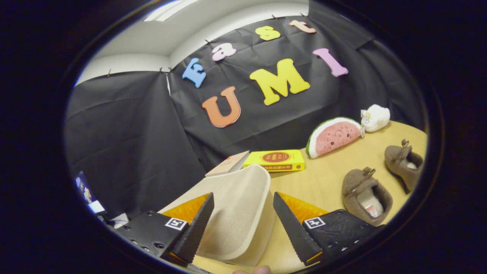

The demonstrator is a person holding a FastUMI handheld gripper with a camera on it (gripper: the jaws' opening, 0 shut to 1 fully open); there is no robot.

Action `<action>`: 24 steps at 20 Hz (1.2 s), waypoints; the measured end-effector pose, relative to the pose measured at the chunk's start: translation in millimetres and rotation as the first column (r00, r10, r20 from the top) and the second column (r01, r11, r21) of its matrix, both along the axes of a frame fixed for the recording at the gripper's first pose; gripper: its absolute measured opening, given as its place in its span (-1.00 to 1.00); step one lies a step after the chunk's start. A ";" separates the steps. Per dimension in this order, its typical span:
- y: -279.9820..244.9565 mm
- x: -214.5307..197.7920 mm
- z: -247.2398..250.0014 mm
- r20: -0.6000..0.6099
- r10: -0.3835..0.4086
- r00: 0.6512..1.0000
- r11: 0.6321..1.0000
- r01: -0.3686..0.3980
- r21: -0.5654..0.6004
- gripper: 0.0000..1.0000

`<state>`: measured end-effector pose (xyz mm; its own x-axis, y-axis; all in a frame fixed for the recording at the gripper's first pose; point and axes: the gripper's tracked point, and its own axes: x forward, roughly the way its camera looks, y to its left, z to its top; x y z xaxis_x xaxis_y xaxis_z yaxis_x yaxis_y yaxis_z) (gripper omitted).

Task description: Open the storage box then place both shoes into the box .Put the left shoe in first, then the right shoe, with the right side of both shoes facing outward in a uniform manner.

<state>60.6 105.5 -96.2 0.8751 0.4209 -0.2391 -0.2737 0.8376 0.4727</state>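
So: counter (327, 179) carries it all. Storage box (236, 213) lid is tilted up between the tongs (243, 224), which are spread wide, pressing nothing, probably mid-opening. Two brown shoes (366, 198) (404, 163) wait to the right of the tongs, side by side, openings facing us, toes away.

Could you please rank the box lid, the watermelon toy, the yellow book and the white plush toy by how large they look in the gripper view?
1. Box lid, between the gripper's open fingers, enlarged by nearness.
2. Watermelon toy and yellow book: too alike to rank.
3. White plush toy.
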 end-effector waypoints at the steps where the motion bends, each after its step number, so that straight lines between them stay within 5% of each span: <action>1: 1.7 2.7 -4.8 -0.030 0.004 1.000 1.000 -0.003 0.025 0.91; 14: 30.3 15.3 -24.4 -0.236 0.139 0.962 0.940 -0.054 0.336 0.91; 18: 27.4 12.5 -15.6 -0.223 0.136 0.965 0.948 -0.061 0.312 0.49; 24: 26.7 8.9 -4.6 -0.215 0.152 0.965 0.950 -0.083 0.301 0.37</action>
<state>69.6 132.1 -100.8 0.7494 0.5982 -0.2837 -0.2150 0.6252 0.7502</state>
